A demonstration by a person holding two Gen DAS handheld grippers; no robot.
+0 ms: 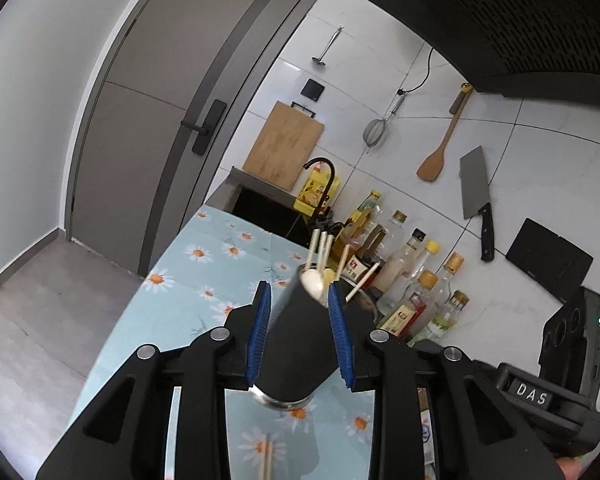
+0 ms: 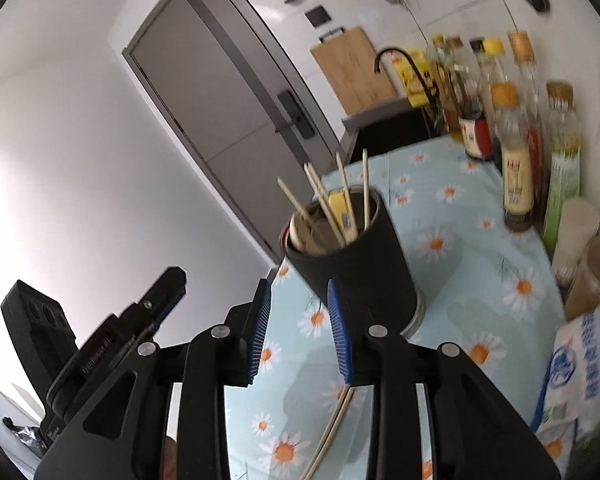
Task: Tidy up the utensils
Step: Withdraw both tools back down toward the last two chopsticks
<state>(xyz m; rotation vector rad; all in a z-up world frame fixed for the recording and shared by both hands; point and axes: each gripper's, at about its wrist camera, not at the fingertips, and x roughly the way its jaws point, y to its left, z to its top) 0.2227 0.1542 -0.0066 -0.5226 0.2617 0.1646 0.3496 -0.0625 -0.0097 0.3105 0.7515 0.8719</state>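
A black utensil holder [image 1: 300, 340] stands on the daisy-print cloth [image 1: 204, 280], with several chopsticks [image 1: 314, 244] and a white spoon [image 1: 314, 280] in it. I see it through the gap of my left gripper [image 1: 298, 285], which is open; a strip of cloth shows beside the left pad. In the right wrist view the holder [image 2: 360, 264] is just beyond my open right gripper [image 2: 299, 282], whose pads have nothing between them. The left gripper's body [image 2: 100, 344] is off to the left, apart from the holder. Loose chopsticks [image 2: 332, 428] lie on the cloth under the right gripper.
Sauce and oil bottles [image 2: 516, 168] line the wall side of the counter, with jars [image 2: 576, 232] and a blue-white bag [image 2: 580, 360] nearer. A sink with a black tap [image 1: 320, 184] and a cutting board [image 1: 284, 144] are beyond. A cleaver [image 1: 474, 188] hangs on the tiles.
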